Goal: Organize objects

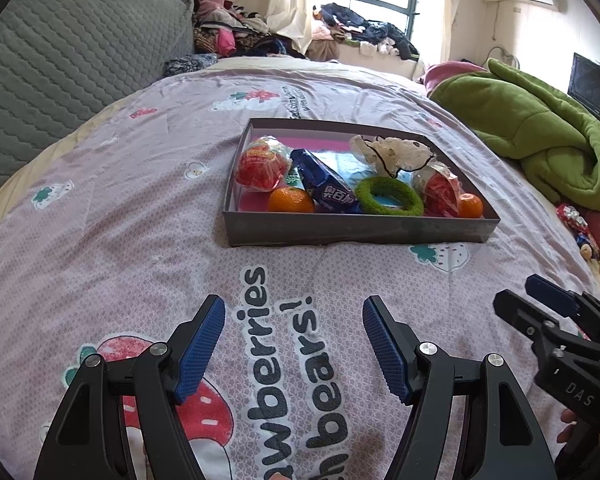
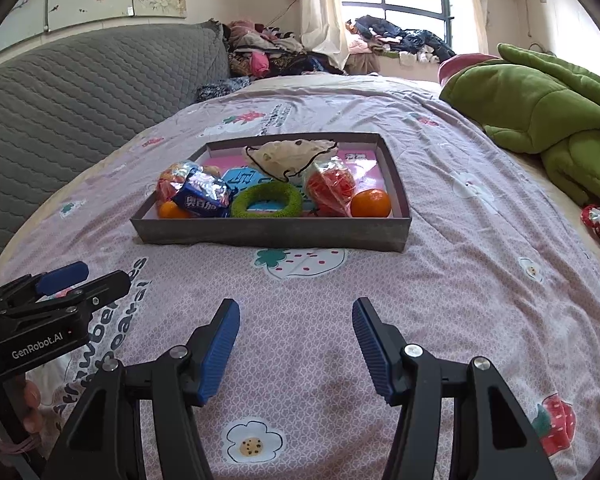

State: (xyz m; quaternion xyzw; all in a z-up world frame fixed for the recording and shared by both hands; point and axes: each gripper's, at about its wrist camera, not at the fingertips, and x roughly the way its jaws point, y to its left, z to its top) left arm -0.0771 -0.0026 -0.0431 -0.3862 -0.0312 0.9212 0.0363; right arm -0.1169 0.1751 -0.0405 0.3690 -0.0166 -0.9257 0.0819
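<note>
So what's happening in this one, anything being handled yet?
Nothing is held right now. A person holds the left gripper and the right gripper above the bedspread, both open and empty, short of the shallow box. The box already contains two oranges, a green ring, a blue snack pack, two red wrapped items and a white pouch. A few small items lie near the green blanket.

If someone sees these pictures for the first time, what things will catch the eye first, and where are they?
First comes the shallow grey tray in the middle of the bed, packed with a green ring, two oranges and shiny wrapped snacks. Next, the bright green blanket heaped at the right edge. Near the camera, the left gripper and right gripper hang open and empty above the pink strawberry bedsheet.
</note>
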